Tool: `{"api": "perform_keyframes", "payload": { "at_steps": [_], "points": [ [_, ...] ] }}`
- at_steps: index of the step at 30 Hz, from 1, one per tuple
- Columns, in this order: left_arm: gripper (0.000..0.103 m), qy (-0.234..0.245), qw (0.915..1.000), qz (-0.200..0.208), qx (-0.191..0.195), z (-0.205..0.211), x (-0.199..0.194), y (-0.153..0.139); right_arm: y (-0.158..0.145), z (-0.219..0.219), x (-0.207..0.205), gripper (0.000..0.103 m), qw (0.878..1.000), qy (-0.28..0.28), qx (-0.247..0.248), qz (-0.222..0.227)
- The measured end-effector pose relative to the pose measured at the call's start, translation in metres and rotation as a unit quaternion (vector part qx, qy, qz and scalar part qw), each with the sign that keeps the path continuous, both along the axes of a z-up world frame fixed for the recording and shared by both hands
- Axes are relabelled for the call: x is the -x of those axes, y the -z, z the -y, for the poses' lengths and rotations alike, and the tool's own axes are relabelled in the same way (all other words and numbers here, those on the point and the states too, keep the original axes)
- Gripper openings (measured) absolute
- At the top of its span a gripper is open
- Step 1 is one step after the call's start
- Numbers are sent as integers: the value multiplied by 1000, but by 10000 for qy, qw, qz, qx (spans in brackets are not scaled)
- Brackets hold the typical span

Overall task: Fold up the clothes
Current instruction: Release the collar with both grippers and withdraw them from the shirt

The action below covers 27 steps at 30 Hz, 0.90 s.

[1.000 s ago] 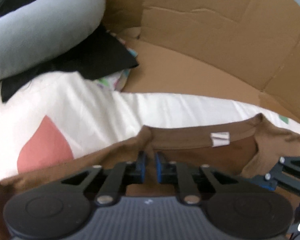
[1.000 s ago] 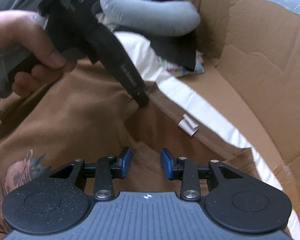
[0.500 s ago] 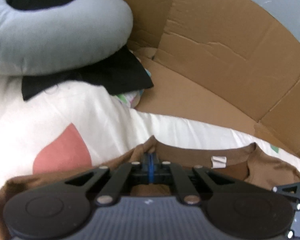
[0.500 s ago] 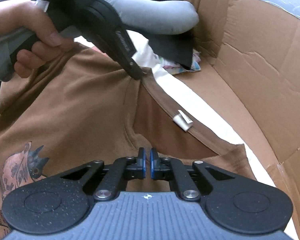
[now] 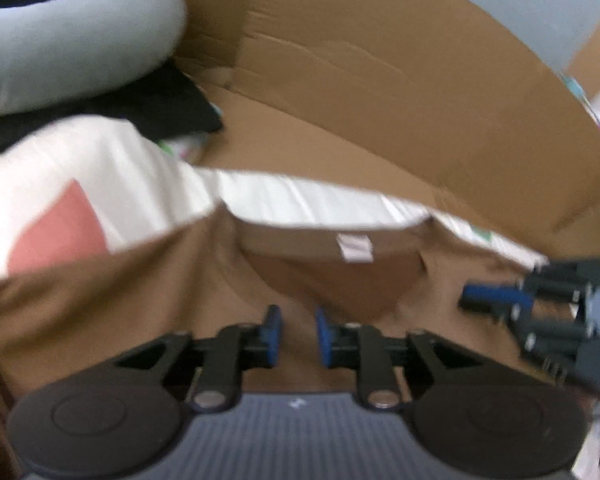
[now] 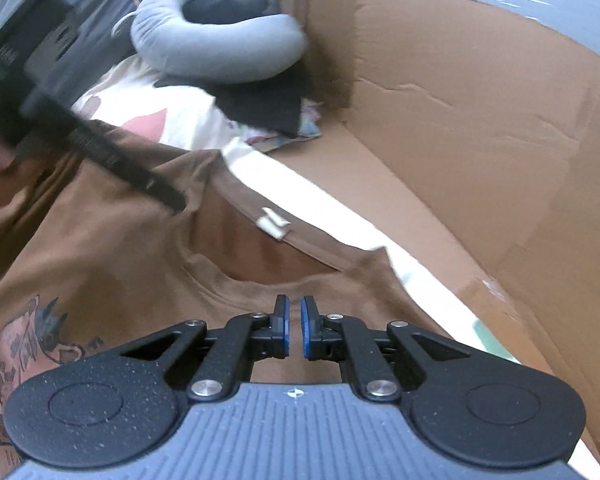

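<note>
Gripping: right gripper (image 6: 294,330) pinches the brown T-shirt (image 6: 112,264) by its front collar edge, below the white neck label (image 6: 274,224).
Releasing: left gripper (image 5: 296,338), pressed together half a second ago, has just been opening over shirt fabric left of that label.
Shirt: lies on white bedding (image 5: 300,196), label further from both grippers than before.

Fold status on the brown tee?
Done: the brown T-shirt lies spread, print up, on the white bedding; no fold shows yet. In hand: the left gripper has just been opening, with shirt fabric between its jaws but not pressed. The right gripper has just closed by the neckline; whether it pinches cloth is unclear. Left: every fold, as far as these views show.
</note>
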<state>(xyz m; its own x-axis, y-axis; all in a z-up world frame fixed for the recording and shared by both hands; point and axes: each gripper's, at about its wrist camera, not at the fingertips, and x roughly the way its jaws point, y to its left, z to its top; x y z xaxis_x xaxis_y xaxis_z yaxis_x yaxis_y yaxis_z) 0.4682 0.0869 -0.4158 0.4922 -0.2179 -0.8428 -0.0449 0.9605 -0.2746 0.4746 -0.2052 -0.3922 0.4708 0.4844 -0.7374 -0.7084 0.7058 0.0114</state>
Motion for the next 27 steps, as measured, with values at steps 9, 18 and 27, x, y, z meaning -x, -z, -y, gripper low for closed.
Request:
{"api": "perform_keyframes", "payload": {
  "at_steps": [9, 18, 27],
  "points": [
    [22, 520, 9978, -91, -402, 36, -1, 18, -23, 65, 23, 18, 9985, 522, 145, -87],
    [22, 158, 9970, 212, -726, 51, -9, 5, -36, 166, 74, 40, 9814, 1890, -149, -302],
    [45, 244, 9955, 426, -813, 84, 25, -13, -36, 235, 120, 40, 9655, 2567, -25, -446]
  ]
}}
